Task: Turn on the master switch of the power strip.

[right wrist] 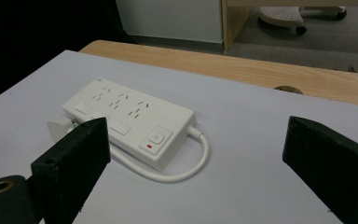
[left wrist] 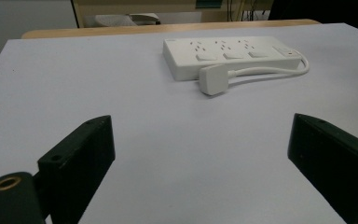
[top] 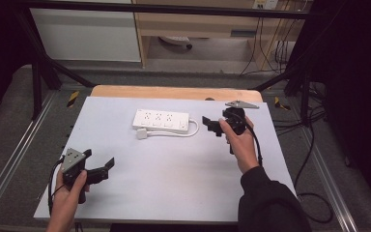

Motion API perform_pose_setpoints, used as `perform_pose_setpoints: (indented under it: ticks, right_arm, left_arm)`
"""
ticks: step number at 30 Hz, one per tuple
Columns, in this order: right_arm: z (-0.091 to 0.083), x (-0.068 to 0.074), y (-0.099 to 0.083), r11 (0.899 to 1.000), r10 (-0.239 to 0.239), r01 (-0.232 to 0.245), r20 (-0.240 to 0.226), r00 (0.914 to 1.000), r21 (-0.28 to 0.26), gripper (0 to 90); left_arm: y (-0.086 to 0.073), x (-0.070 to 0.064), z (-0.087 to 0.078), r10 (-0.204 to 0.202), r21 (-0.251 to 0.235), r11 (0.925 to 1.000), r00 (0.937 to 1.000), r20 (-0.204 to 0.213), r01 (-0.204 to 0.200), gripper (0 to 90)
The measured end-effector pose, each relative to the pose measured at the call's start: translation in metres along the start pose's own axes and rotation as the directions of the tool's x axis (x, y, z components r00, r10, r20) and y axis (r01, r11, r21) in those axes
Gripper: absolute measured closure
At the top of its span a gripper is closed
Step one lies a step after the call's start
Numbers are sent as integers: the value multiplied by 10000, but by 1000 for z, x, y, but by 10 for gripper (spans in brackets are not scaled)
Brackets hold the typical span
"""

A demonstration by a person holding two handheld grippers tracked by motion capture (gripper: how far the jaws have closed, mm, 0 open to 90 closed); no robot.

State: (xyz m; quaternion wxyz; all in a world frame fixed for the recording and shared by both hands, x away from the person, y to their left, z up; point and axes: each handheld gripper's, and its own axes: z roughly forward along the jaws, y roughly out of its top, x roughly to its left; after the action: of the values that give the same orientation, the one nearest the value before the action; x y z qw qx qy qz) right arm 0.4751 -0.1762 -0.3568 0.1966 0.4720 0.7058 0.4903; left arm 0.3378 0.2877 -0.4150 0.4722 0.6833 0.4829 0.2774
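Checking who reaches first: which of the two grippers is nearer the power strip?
The right gripper, open beside the power strip at its cord end. The left gripper, also open, sits far back near the table's front edge.

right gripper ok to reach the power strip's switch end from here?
Probably yes. The right gripper is open and sits just off the switch end of the power strip. The looped cord lies on the table between them, so the jaws might snag it on a low approach.

A pale sheet (top: 174, 169) covers the wooden table (top: 174, 92). Beyond stand a wooden cabinet (top: 198, 24), dangling cables (top: 270, 48), and yellow-black tape marks (top: 72, 98) on the floor.
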Motion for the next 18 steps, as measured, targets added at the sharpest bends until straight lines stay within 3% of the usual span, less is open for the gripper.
perform_pose_setpoints:
  ticks: [10,18]
  right_arm:
    - [-39,-14,-13,9989,40,-38,49,10000,-459,87]
    - [-68,-23,-32,9951,-382,419,432,9983,-895,70]
  left_arm:
    - [-1,1,-1,-89,-3,10000,9999,-60,89,69]
    - [-2,3,-2,-149,60,9999,9998,-144,150,67]
